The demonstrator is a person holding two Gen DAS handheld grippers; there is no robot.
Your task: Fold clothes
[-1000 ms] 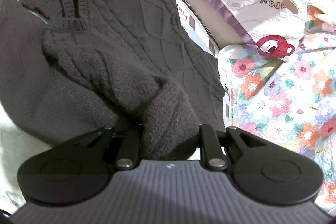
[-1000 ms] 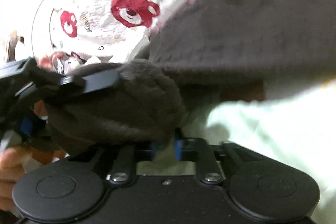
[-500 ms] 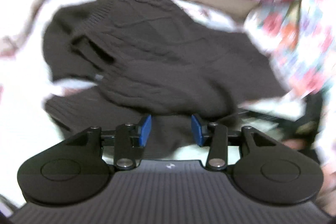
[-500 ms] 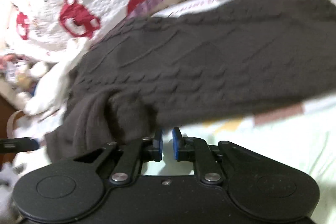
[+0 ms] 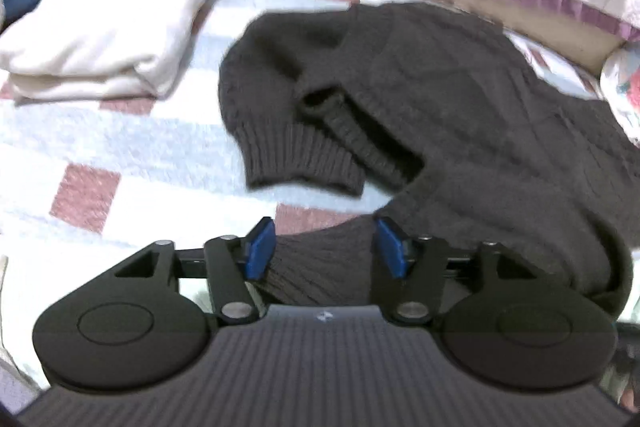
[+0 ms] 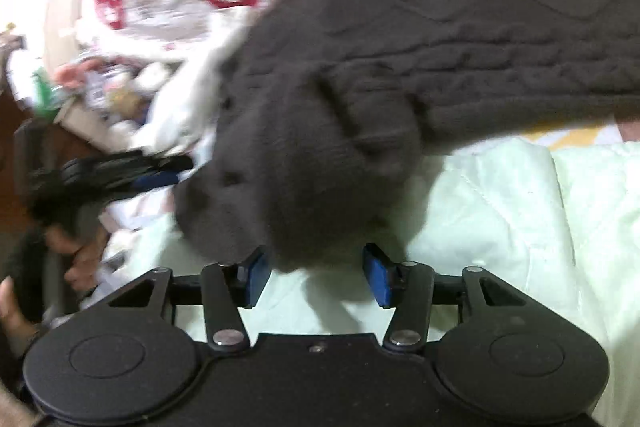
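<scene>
Left gripper (image 5: 324, 247) tilts steeply down, jaws opening, knit fabric between the blue pads but unpinched. A folded cream garment (image 5: 120, 23) lies far left; the dark sweater (image 5: 460, 115) is spread on the checked bedcover (image 5: 88, 163). Right gripper (image 6: 316, 277) angles down, jaws opening, sleeve bunched just ahead.

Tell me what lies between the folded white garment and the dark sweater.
Only bare checked bedsheet separates the white garment from the sweater, in the left wrist view.
</scene>
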